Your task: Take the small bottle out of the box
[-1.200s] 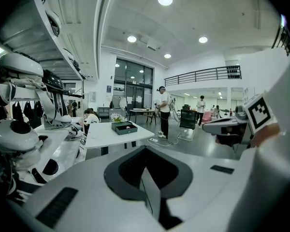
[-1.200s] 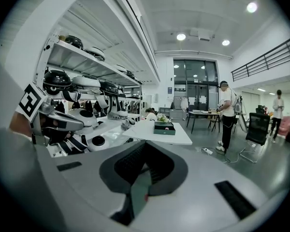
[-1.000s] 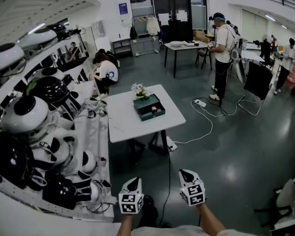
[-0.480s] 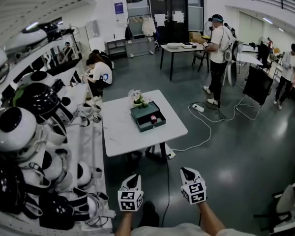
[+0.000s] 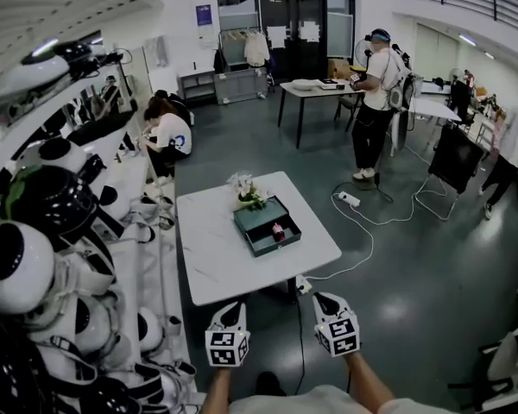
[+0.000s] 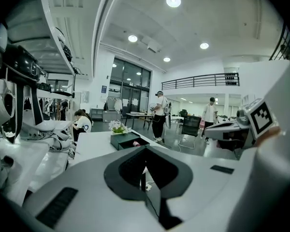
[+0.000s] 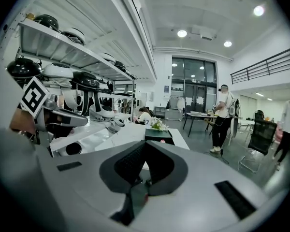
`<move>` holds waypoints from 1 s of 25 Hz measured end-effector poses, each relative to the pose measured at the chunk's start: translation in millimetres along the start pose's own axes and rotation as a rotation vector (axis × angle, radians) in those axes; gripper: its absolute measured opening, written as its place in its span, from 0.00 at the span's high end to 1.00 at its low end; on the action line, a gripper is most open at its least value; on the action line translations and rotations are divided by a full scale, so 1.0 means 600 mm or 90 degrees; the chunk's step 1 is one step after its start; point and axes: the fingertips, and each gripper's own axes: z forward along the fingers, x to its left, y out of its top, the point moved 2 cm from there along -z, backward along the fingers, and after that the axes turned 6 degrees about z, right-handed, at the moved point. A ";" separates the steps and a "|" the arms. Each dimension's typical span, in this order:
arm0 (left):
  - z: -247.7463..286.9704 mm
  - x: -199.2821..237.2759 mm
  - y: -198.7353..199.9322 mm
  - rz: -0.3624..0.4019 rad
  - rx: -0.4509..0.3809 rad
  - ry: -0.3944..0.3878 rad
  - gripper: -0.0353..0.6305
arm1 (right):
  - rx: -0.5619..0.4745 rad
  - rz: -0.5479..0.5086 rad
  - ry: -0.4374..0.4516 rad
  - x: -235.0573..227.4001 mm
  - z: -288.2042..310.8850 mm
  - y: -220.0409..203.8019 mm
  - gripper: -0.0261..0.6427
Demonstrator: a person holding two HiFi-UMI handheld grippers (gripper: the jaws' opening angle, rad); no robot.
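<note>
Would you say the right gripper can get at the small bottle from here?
Probably not yet: the right gripper hangs by the near edge of the table, jaws together; the small bottle sits in the open box mid-table. Nothing blocks the way.

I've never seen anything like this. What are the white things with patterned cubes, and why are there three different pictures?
There is no robot here. A person holds a left gripper and a right gripper, each carrying a marker cube. The head view comes from a camera on the person's head. The other two come from cameras riding on each gripper, looking along its fingers. Ahead stands a table with flowers and an open box holding a small bottle. Both grippers are shut and empty.
</note>
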 end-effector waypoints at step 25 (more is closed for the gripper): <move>0.207 0.135 0.026 0.011 0.024 -0.072 0.92 | 0.034 0.004 -0.057 -0.038 0.210 0.029 0.93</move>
